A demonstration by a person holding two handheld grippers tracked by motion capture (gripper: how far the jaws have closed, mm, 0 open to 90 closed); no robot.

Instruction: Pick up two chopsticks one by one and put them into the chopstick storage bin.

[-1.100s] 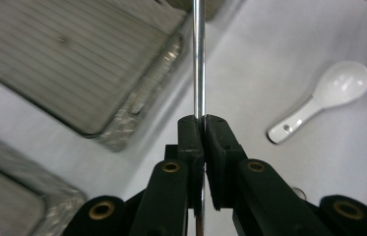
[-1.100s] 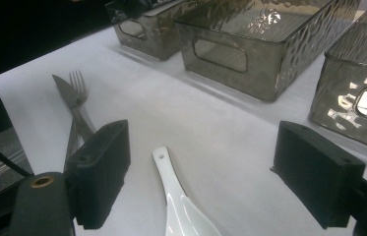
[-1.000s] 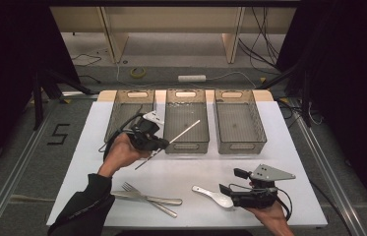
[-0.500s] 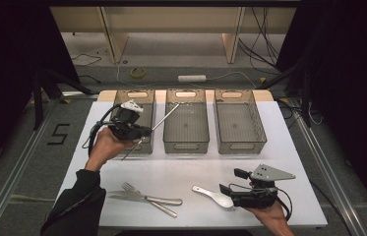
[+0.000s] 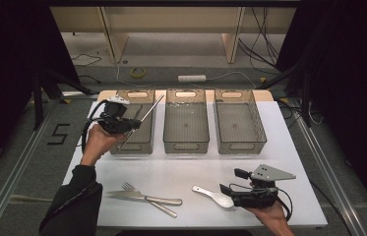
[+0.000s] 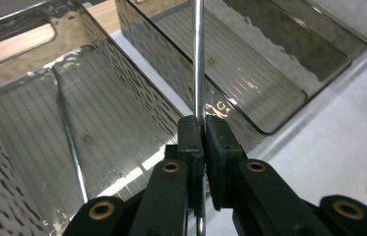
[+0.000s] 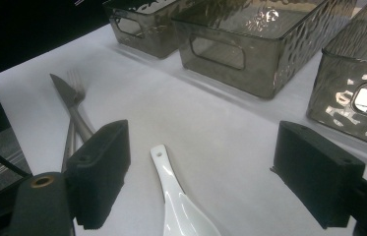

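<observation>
Left gripper (image 5: 131, 124), upper left, clamps a chopstick (image 5: 147, 116) over the left bin (image 5: 144, 145), which holds another chopstick (image 6: 70, 142). Other bins empty. Right gripper (image 7: 200, 182), jaws wide, holds nothing, spoon (image 7: 178, 196) between them; knife (image 5: 144, 197), fork (image 5: 131, 187) lower left.

We see a white table (image 5: 289, 147) standing on a grey floor (image 5: 18, 162), with metal rails (image 5: 321, 157) running along both sides of it. A number five (image 5: 58, 133) is marked in black on the floor to our left. Beyond the table stand pale wooden furniture legs (image 5: 232, 34), with black cables (image 5: 262, 42), a white power strip (image 5: 192, 77) and a roll of tape (image 5: 138, 72) lying between them. Black curtains (image 5: 348, 64) close off both sides.
</observation>
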